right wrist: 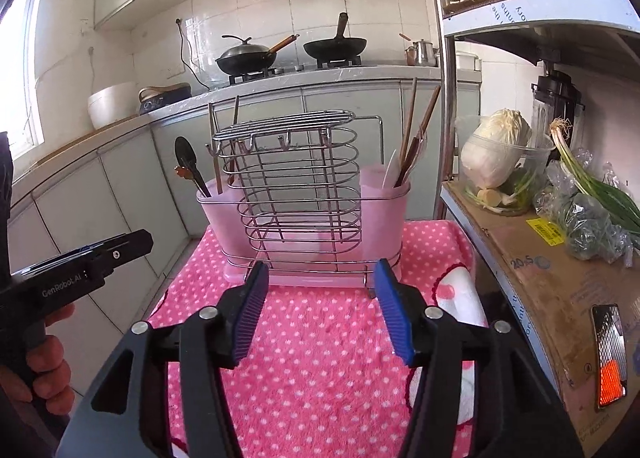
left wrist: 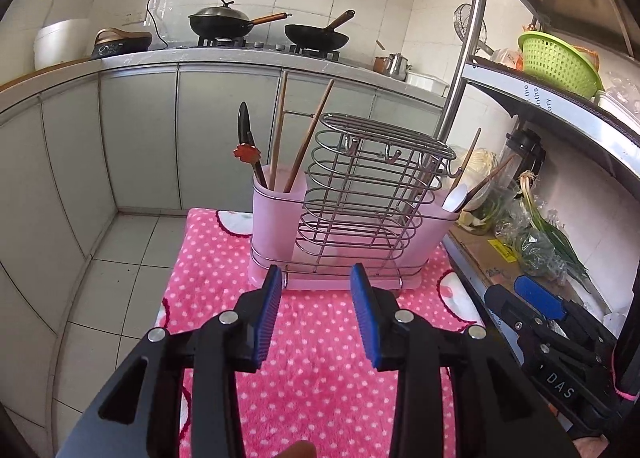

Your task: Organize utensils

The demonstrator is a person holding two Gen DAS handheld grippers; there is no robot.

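Observation:
A pink utensil holder (left wrist: 276, 226) (right wrist: 224, 214) with a wire rack (left wrist: 360, 194) (right wrist: 292, 186) in its middle stands on a pink dotted cloth (left wrist: 312, 338) (right wrist: 320, 338). Its left cup holds a black spoon (left wrist: 245, 122) (right wrist: 185, 156), a flower-topped utensil (left wrist: 247, 152) and wooden chopsticks (left wrist: 308, 138). Its right cup holds a white spoon (left wrist: 456, 198) (right wrist: 390, 172) and more chopsticks (right wrist: 420, 126). My left gripper (left wrist: 316, 286) hangs open just in front of the holder, nothing between its blue pads. My right gripper (right wrist: 320, 278) is open too, empty, before the holder's base.
A metal shelf (right wrist: 540, 278) with cardboard, a cabbage (right wrist: 496, 150), greens and a phone (right wrist: 610, 358) stands close on the right. A green basket (left wrist: 556, 62) sits higher up. Behind, a counter with two woks (left wrist: 224, 24). Tiled floor lies to the left.

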